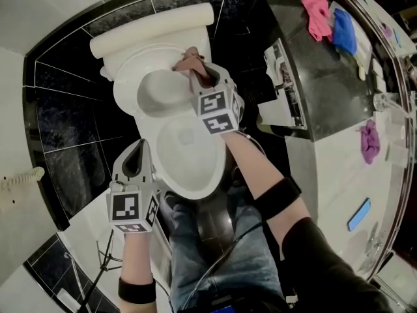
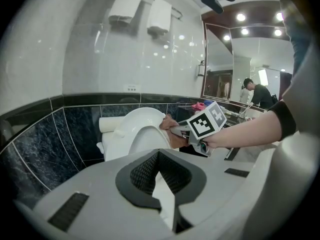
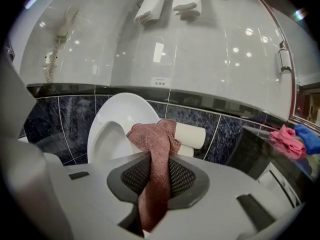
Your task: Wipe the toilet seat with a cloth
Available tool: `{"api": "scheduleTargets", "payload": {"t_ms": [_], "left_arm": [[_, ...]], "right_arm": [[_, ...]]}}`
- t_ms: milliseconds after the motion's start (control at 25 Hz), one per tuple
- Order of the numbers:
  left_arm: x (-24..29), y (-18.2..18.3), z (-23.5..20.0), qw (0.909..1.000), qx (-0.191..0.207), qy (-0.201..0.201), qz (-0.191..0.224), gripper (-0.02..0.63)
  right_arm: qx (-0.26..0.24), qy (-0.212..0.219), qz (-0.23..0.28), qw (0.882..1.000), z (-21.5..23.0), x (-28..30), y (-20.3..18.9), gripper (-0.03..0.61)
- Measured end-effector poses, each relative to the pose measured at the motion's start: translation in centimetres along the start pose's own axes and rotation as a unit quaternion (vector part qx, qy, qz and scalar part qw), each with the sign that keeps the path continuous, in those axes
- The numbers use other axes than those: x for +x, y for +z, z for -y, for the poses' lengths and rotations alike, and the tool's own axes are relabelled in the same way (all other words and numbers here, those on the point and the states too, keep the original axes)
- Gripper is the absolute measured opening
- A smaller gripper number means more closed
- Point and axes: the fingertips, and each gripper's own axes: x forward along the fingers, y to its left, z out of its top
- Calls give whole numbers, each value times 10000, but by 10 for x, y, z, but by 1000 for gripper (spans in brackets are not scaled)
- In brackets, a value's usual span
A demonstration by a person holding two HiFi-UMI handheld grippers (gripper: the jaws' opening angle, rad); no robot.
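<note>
Far left: left gripper [image 1: 135,160], jaws shut on nothing, beside the bowl [image 1: 195,186] and its front rim. Middle: toilet seat [image 1: 133,87] tipped up against the tank [image 1: 156,28]. Right: right gripper [image 1: 197,72] clamped on 1 reddish cloth [image 1: 189,60], bunched at the seat's upper edge. Likely light, soft, floppy, not slippery; best pinched at a thick fold, with a wad left free ahead of the jaws for wiping.

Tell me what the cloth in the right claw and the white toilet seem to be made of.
Cloth: soft textile, perhaps microfibre, matte reddish-pink; it drapes limply and shows a fine weave. Toilet: smooth, glossy white, probably glazed ceramic, its raised part maybe hard plastic.
</note>
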Motion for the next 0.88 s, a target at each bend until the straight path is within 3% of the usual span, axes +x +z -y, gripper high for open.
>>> {"api": "scheduleTargets", "payload": {"t_ms": [320, 560, 880], "left_arm": [[15, -16, 7, 10000, 36, -44, -39, 2], [29, -40, 15, 9998, -23, -53, -197, 2], [36, -62, 33, 9995, -33, -133, -278, 2]], "right_arm": [[-33, 62, -278, 9996, 2, 17, -44, 106], [-383, 121, -100, 9991, -2, 22, -59, 106], [25, 154, -791, 9967, 9, 25, -128, 104]]}}
